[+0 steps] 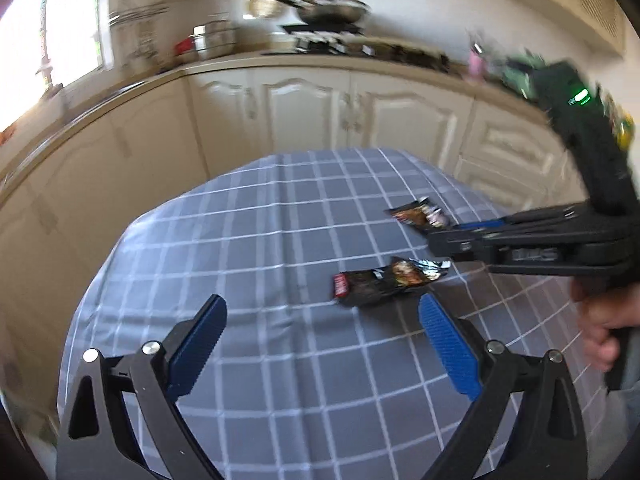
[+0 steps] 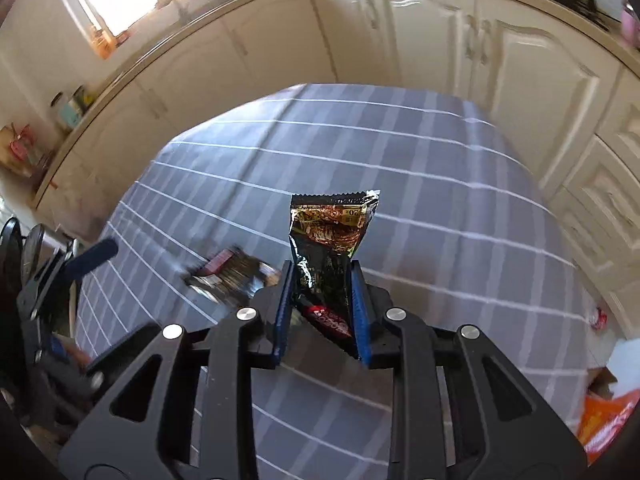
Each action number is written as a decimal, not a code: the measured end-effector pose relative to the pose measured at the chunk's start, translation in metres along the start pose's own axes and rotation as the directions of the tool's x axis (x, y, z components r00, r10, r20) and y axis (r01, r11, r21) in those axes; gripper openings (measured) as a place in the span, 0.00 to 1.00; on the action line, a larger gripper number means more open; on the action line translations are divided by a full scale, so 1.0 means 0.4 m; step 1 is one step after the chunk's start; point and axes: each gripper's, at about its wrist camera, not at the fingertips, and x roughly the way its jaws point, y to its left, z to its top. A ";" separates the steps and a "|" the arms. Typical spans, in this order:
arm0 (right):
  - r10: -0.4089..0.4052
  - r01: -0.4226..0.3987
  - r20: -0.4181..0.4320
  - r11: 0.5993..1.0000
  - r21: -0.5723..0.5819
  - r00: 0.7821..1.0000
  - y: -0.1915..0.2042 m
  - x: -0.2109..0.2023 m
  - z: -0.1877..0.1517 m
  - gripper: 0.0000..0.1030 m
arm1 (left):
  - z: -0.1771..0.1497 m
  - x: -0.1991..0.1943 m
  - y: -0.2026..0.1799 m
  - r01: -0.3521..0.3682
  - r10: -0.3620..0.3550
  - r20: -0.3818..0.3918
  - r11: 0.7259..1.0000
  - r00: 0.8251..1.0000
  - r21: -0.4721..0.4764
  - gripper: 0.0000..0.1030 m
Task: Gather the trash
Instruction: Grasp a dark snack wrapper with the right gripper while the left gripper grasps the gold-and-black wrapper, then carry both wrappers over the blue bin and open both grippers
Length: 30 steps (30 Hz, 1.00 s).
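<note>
My right gripper (image 2: 322, 276) is shut on a dark foil snack wrapper (image 2: 334, 232) and holds it above the grey checked tablecloth (image 2: 440, 240). In the left wrist view that right gripper (image 1: 436, 236) enters from the right with the held wrapper (image 1: 420, 216) sticking out of its tip. A second dark wrapper (image 1: 384, 284) lies flat on the cloth (image 1: 260, 260), just beyond my open, empty left gripper (image 1: 320, 312). It shows blurred in the right wrist view (image 2: 228, 274).
Cream kitchen cabinets (image 1: 312, 108) and a worktop with pans (image 1: 328, 12) run behind the table. An orange package (image 2: 604, 424) and white object sit at the lower right. The left gripper (image 2: 80, 264) shows at the left edge.
</note>
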 end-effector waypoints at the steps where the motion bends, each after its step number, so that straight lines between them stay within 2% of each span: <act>1: -0.003 0.003 0.003 1.000 0.013 1.000 -0.016 -0.009 -0.011 0.26 | 0.004 0.017 -0.017 -0.001 0.001 -0.009 0.999 1.000 0.036 0.92; 5: -0.008 0.007 0.021 0.999 0.049 1.000 -0.062 -0.050 -0.056 0.26 | 0.020 0.082 -0.074 -0.004 0.009 -0.026 0.987 1.000 0.160 0.92; 9: -0.006 0.003 0.045 0.997 0.079 0.999 -0.102 -0.086 -0.083 0.26 | 0.032 0.130 -0.120 0.011 -0.002 -0.035 0.960 0.999 0.281 0.91; 10: -0.006 0.001 0.051 0.996 0.086 0.999 -0.110 -0.094 -0.088 0.26 | 0.031 0.134 -0.127 0.030 -0.019 -0.039 0.955 0.999 0.294 0.84; 11: -0.005 -0.001 0.058 0.996 0.093 0.998 -0.117 -0.102 -0.093 0.26 | 0.032 0.141 -0.132 0.067 -0.050 -0.064 0.953 0.997 0.294 0.47; 12: -0.004 -0.003 0.064 0.995 0.097 0.998 -0.120 -0.107 -0.093 0.26 | 0.036 0.149 -0.132 0.112 -0.089 -0.098 0.959 0.991 0.261 0.37; 14: 0.003 -0.011 0.080 0.994 0.108 0.997 -0.130 -0.123 -0.103 0.26 | 0.042 0.146 -0.133 0.123 -0.100 -0.110 0.966 0.989 0.227 0.23; 17: 0.013 -0.024 0.101 0.993 0.116 0.995 -0.139 -0.146 -0.110 0.26 | 0.042 0.128 -0.126 0.183 -0.168 -0.112 0.974 0.979 0.136 0.21; 19: 0.016 -0.031 0.121 0.992 0.120 0.993 -0.147 -0.169 -0.120 0.26 | 0.039 0.112 -0.129 0.195 -0.185 -0.098 0.976 0.978 0.101 0.21; 25: 0.005 -0.036 0.198 0.988 0.153 0.980 -0.200 -0.263 -0.141 0.26 | 0.062 0.028 -0.170 0.237 -0.237 -0.016 0.970 0.971 0.052 0.21; 30: -0.037 -0.017 0.266 0.980 0.199 0.963 -0.269 -0.361 -0.177 0.26 | 0.120 -0.042 -0.269 0.307 -0.309 0.069 0.951 0.949 0.037 0.21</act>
